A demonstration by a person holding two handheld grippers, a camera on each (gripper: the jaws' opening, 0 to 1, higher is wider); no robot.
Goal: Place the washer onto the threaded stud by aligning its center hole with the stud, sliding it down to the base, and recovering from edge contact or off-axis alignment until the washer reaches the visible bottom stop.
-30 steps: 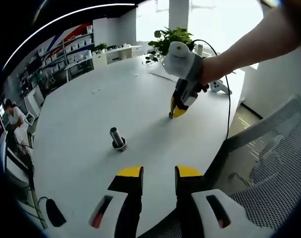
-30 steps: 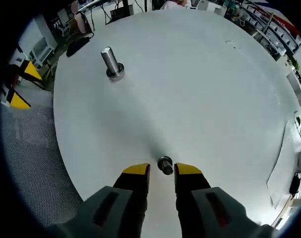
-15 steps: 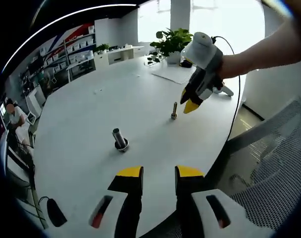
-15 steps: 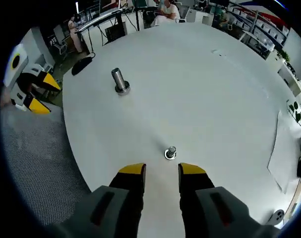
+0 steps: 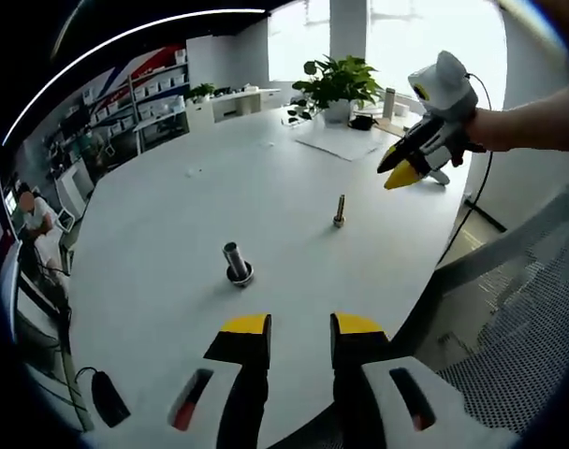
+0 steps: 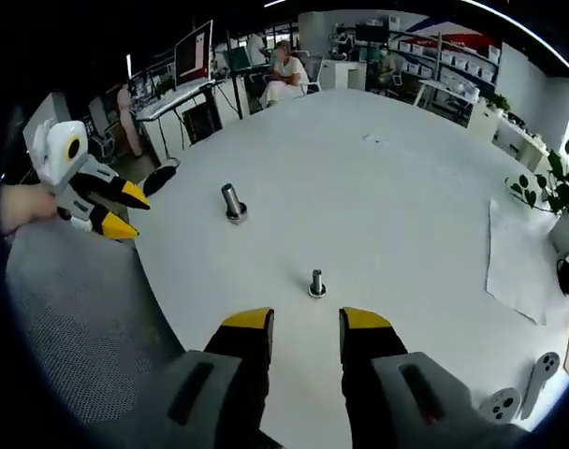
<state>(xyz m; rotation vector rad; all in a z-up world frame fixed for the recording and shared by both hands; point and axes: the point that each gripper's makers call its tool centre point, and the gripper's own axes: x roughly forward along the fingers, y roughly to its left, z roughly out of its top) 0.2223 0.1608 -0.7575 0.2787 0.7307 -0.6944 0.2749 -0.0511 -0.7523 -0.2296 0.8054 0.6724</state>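
Big round white table (image 5: 172, 206) w/ two upright metal pieces standing on it, well apart. Thicker threaded stud (image 5: 236, 264) w/ a wide base sits nearer the left gripper (image 5: 299, 325); thin bolt-like stud (image 5: 339, 210) w/ a ring at its foot stands farther right. In the right gripper view the thin stud (image 6: 316, 283) is just ahead of the right gripper (image 6: 306, 321), the thick one (image 6: 233, 203) farther off to the left. Can't tell if that ring is the washer, too small. Both grippers hover off the table; jaws on each parted, nothing between them. Potted plant (image 5: 338, 82) and a paper sheet (image 5: 339, 140) at the far side. Mesh chair (image 5: 518, 318) near right.
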